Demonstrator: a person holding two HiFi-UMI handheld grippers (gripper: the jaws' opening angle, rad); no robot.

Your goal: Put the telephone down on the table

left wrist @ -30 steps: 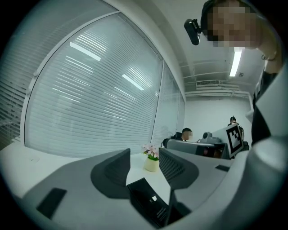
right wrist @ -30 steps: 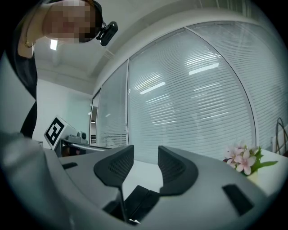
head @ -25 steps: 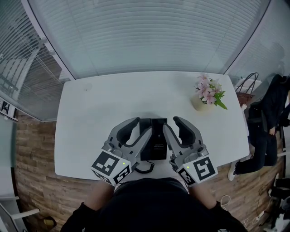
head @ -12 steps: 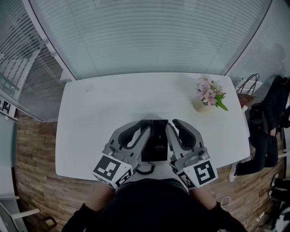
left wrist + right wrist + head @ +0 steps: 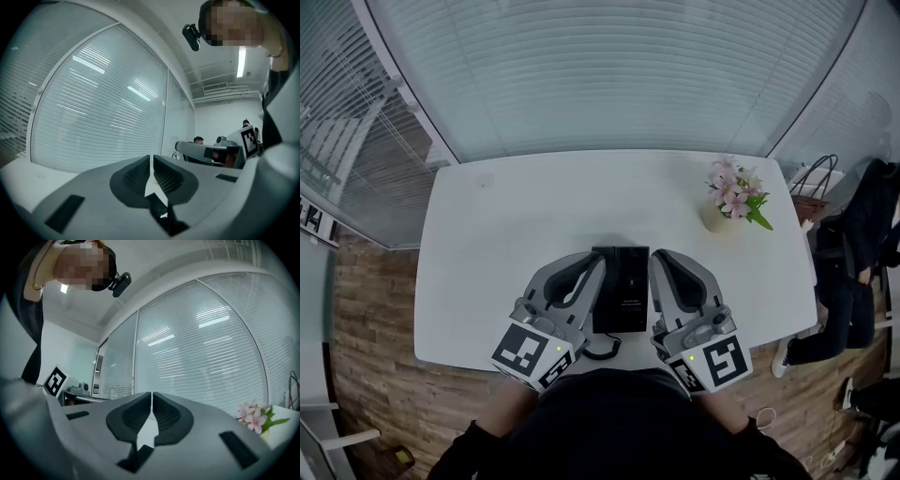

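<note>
We see faint white print on the telephone (image 5: 620, 286), too small for us to read. Each gripper's cube bears black-and-white square markers. We count one telephone, one pot of pink flowers (image 5: 729, 202), one table (image 5: 534, 202) and two grippers. The telephone is a flat black rectangle with a coiled black cord (image 5: 598, 349) at its near end. It lies near the white table's front edge, between the grippers. The left gripper (image 5: 151, 157) and right gripper (image 5: 152, 393) have just been closing; both pairs of jaws now meet on nothing.
</note>
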